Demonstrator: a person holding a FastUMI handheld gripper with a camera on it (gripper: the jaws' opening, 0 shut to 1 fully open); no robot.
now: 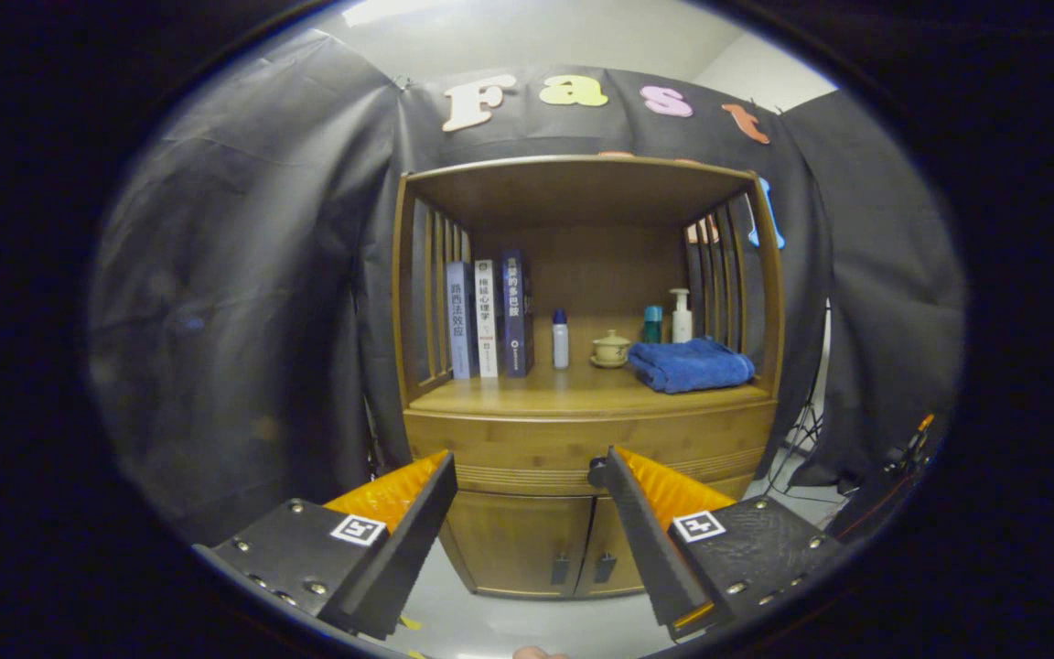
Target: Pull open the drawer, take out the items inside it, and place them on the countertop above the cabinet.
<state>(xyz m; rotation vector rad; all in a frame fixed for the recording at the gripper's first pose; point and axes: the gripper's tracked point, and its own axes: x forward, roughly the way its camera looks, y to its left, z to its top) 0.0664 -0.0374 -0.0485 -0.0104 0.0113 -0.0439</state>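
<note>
The gripper (527,476) stands with its fingers spread wide and nothing between them, held level and pointed straight at the front of the cabinet (582,430), still well short of it. Framed in the gap between the fingers is the drawer (527,458), a ribbed band running under the countertop's front edge; it looks fully closed, flush with the cabinet face, and its small dark knob (596,472) sits just beside the tip of the right finger (whether it touches cannot be told from this angle). Below the drawer are two doors (564,540) with dark handles near their meeting edges, also closed. So by my reading the task has hardly begun: the drawer is yet to be pulled, whatever lies inside is hidden, and nothing from it has reached the countertop (573,389). That countertop already carries other things: three books (489,318) upright at the left edge against the slatted side, a small bottle (561,339) near the middle toward the back, a lidded cup (610,349) beside it, a folded blue towel (690,364) at the right front corner, and a teal container (652,323) and a pump bottle (681,316) behind the towel at the back right. The pose suggests an approach: the next move calls for bringing the fingers around the knob, closing on it and drawing straight back; free space for the items seems to lie along the front edge, left of the towel.
</note>
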